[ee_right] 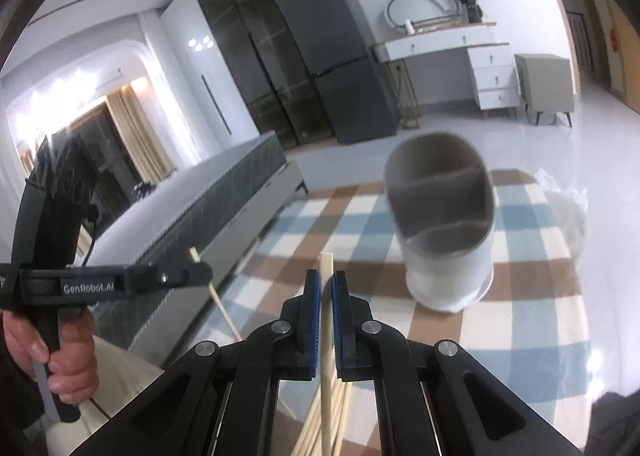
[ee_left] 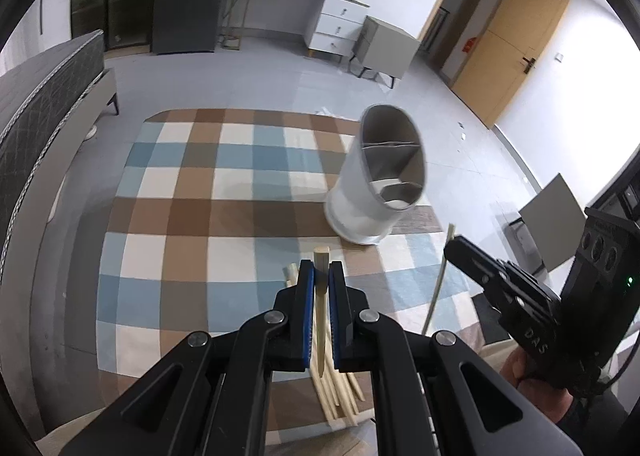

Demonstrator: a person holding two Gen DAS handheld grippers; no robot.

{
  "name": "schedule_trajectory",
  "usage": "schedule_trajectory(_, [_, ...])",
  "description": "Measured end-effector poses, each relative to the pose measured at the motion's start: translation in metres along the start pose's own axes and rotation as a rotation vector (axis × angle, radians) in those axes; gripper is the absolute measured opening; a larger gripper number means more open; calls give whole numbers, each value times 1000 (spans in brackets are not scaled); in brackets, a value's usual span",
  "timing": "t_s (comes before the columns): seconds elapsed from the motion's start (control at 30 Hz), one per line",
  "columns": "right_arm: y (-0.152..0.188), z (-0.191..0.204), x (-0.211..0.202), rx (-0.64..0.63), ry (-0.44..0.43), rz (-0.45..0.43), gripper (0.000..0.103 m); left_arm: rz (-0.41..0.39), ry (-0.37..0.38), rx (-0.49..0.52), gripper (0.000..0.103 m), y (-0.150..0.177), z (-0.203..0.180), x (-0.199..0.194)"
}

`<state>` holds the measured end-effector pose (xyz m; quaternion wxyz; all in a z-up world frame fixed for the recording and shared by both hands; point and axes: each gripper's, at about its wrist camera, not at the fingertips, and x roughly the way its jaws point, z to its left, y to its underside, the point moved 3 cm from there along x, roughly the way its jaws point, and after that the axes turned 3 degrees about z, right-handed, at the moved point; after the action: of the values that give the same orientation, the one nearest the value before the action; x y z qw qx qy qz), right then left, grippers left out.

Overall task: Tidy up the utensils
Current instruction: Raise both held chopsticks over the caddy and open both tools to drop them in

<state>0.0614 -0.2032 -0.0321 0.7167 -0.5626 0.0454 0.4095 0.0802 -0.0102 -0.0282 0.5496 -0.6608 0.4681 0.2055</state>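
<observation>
Chopsticks were the business here, and both hands had one! The left tongs were clamped on a pale wooden chopstick, its blunt end poking out past the pads. The right tongs were squeezed on a second chopstick. Below them, at six o'clock, a loose bundle of chopsticks lay on the checked cloth over the worktop. The white utensil holder stood at one o'clock, well apart, with its divided compartments looking empty. By my reading the job had barely begun: nothing stowed, two sticks lifted, the heap left to sort.
</observation>
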Motion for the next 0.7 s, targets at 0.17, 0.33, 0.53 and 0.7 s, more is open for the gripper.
schedule_trajectory(0.17, [-35,-5,-23,9,16,-100,5,-44,66,8,2,-31,-22,-21])
schedule_trajectory(0.33, [-98,-3,-50,-109,56,-231,5,-174,124,-17,2,-79,-38,-45])
schedule_trajectory(0.53, [-170,-11,-55,-180,81,-332,5,-244,166,-103,2,-138,-37,-37])
schedule_trajectory(0.7, [-208,-19,-33,-208,80,-383,5,-292,149,-114,2,-172,-33,-15])
